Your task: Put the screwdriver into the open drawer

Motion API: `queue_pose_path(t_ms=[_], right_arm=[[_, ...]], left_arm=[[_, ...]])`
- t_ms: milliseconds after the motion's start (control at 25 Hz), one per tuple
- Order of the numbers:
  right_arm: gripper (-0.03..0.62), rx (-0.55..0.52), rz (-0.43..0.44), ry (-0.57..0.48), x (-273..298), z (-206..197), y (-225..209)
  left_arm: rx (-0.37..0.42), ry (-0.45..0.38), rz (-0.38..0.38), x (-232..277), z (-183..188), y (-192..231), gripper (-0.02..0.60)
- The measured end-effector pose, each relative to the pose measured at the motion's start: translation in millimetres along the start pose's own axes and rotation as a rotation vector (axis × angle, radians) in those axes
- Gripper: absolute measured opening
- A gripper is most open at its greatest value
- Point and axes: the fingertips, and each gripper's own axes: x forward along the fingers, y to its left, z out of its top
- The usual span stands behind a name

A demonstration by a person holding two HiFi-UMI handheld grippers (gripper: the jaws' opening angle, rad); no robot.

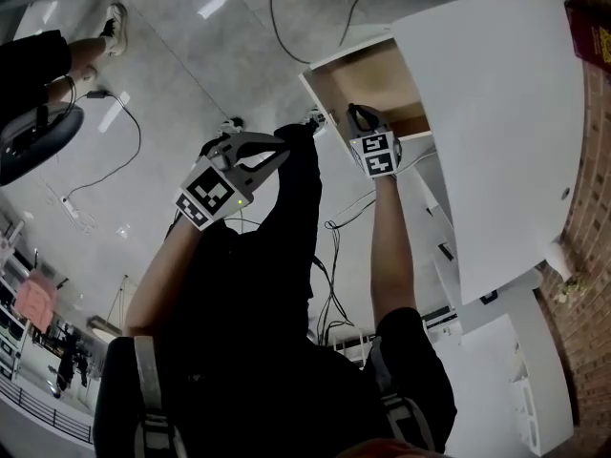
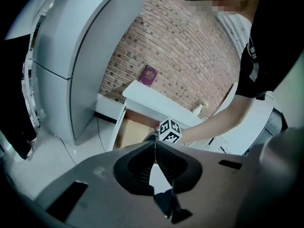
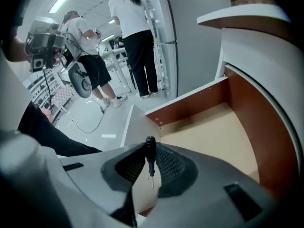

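Right gripper (image 3: pixel 151 149), jaws clamped on the screwdriver (image 3: pixel 150 161), hangs over the drawer (image 3: pixel 211 132). We judge placement under way: next, lower and release. Left gripper (image 2: pixel 155 148), jaws together and empty, is idle at left.

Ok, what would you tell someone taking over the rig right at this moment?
Right hand-held gripper: shut on the small black screwdriver, held at the open drawer with the brown wooden inside.
Left hand-held gripper: shut, empty, off to the side of the drawer.
Done: screwdriver is in the grip and at the drawer.
Left: lower it in, open the jaws to release it, then withdraw.
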Motion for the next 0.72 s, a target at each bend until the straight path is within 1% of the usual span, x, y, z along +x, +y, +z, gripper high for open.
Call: queue_pose_path(t_ms=[200,400,560,720], right_arm=[[0.123,-0.035,0.004,0.060,22.2,-12.5,-6.0],[0.123,-0.062,-0.005,0.121,45.1,-23.1,-8.7],[0.123,-0.084,-0.003,0.179,67.2,-35.3,-10.8],[0.123,-0.106,-0.005,0.218,80.9,-46.9,-14.7]], left_arm=[[-0.023,-0.012,-0.007,7.8,-6.7,-2.4,0.017],[-0.036,-0.013,-0.008,5.3,-17.1,1.9,0.017],[-0.038,0.001,0.022,-0.9,-25.1,13.1,0.017],[-0.047,-0.006,0.046,-5.7,-29.1,18.4,0.017]])
